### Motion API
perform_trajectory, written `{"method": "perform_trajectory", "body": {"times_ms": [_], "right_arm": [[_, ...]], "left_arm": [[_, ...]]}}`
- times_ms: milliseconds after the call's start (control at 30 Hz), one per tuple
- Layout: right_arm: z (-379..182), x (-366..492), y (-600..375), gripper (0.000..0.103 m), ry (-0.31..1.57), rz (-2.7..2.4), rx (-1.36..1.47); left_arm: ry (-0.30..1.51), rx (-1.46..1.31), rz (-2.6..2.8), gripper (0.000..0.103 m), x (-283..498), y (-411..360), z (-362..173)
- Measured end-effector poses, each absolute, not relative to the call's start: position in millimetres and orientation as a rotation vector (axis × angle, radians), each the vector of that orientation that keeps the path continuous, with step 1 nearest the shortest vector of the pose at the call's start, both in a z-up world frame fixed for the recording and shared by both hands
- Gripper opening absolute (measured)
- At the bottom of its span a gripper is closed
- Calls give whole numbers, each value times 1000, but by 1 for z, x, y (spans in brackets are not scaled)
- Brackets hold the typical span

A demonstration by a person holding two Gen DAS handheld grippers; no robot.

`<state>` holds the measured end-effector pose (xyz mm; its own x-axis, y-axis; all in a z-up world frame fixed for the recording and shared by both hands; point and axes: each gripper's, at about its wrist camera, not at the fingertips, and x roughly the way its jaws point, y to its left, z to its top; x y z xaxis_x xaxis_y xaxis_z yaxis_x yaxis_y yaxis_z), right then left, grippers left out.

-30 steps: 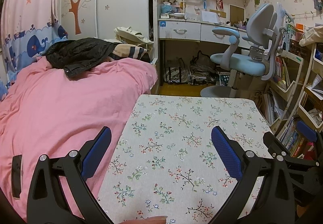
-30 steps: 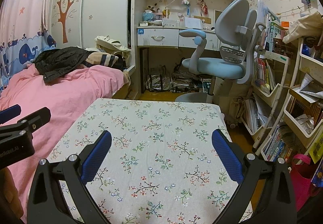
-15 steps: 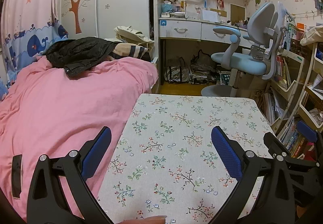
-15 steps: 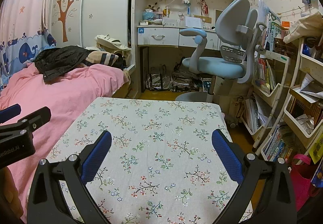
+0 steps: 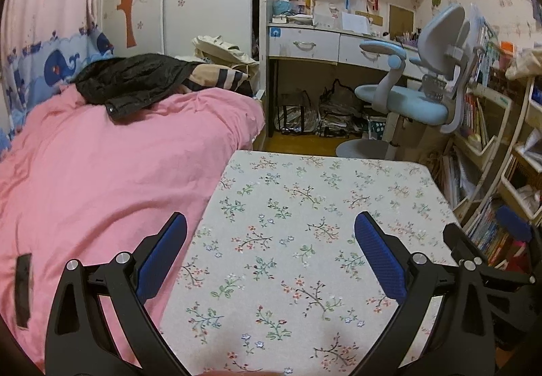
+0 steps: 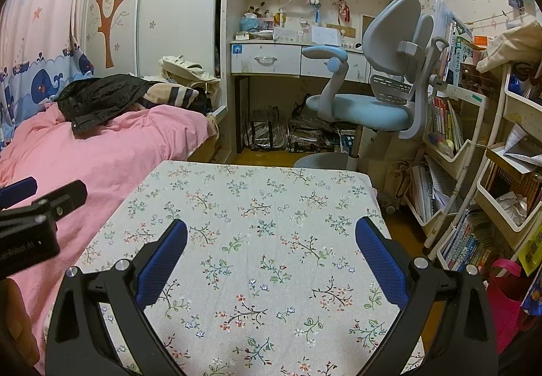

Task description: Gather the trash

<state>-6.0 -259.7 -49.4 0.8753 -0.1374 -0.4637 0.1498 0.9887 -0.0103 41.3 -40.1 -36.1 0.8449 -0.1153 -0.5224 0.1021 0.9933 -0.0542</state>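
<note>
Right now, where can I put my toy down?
The flowered tablecloth is bare between both open grippers, left and right. The pink bed is open below the black jacket. The shelves are crowded.

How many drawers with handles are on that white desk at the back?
2. One drawer is at the desk's left end; a second drawer sits right of it, partly behind the chair, which may hide more.
</note>
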Motion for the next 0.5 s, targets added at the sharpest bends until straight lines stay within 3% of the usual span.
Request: {"method": "perform_trajectory", "body": {"times_ms": [267,500], "right_arm": [[-53,-6,-262,95,493,-151,19],[-53,-5,-265,95,509,-156,18]], "left_arm": [[537,-83,-155,96,40,-29,-35],[643,-110,-134,96,56,-25,-44]]}}
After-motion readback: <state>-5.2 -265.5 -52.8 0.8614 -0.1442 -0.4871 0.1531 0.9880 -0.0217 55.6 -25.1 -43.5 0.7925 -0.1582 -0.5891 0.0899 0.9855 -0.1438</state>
